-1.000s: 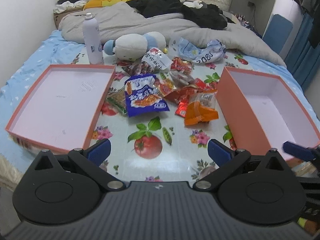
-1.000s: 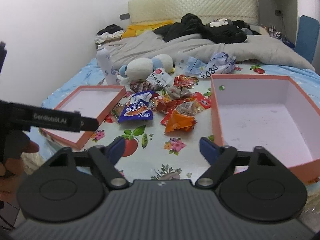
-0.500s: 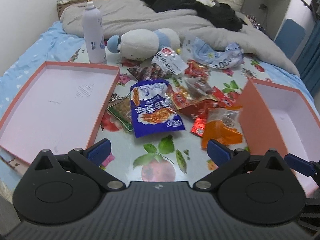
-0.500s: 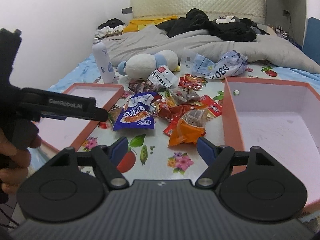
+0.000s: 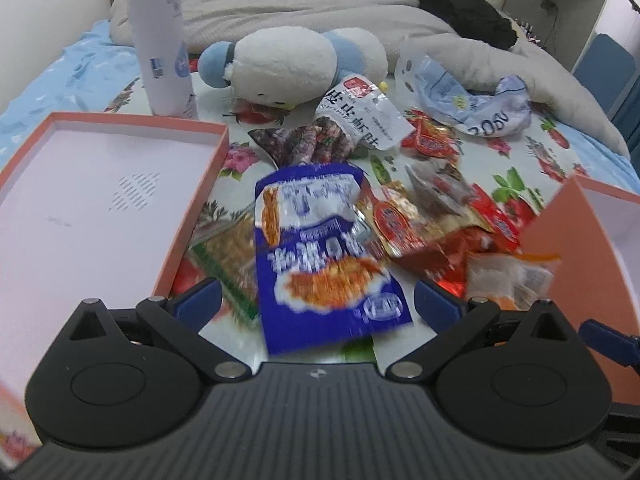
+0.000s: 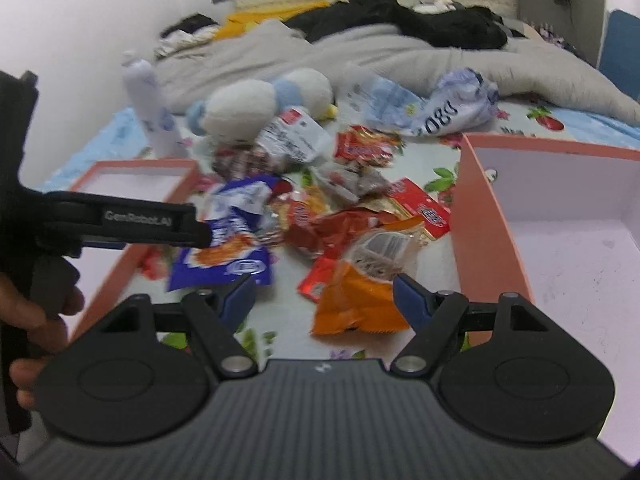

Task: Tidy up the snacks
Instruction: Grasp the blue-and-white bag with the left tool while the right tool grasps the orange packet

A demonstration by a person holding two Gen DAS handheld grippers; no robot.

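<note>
Blue foil filled the middle of the left wrist view: a blue bag (image 5: 320, 256) lay flat on the fruit-print cloth (image 5: 516, 184) spread over the bed, and the left gripper (image 5: 316, 300) hung over its near end with its fingers (image 5: 198, 300) spread wide, one on each side of the bag, nothing clamped. A green packet (image 5: 224, 256) poked out from under the bag's left edge. To the left sat a shallow pink lid (image 5: 80, 208), empty. Right of the bag lay a jumble of red packets (image 5: 432, 220), then an orange packet (image 5: 508, 276) just beside the wall of a deeper pink box (image 5: 568, 248). Farther back stood a white bottle (image 5: 160, 40), a plush toy (image 5: 288, 64) and a crumpled plastic bag (image 5: 472, 104).

From the right wrist view, the right gripper (image 6: 324, 300) hovered over the orange packet (image 6: 360, 296), fingers (image 6: 410, 300) released and well apart, not pressing on it. The packet lay near the pink box (image 6: 480, 232), whose white inside was bare. On the left a hand (image 6: 36, 320) held the left gripper (image 6: 132, 222), its tip over the blue bag (image 6: 228, 248). The lid (image 6: 136, 176) showed behind it. This view was blurred, so the small red packets (image 6: 364, 148) could not be read.
</note>
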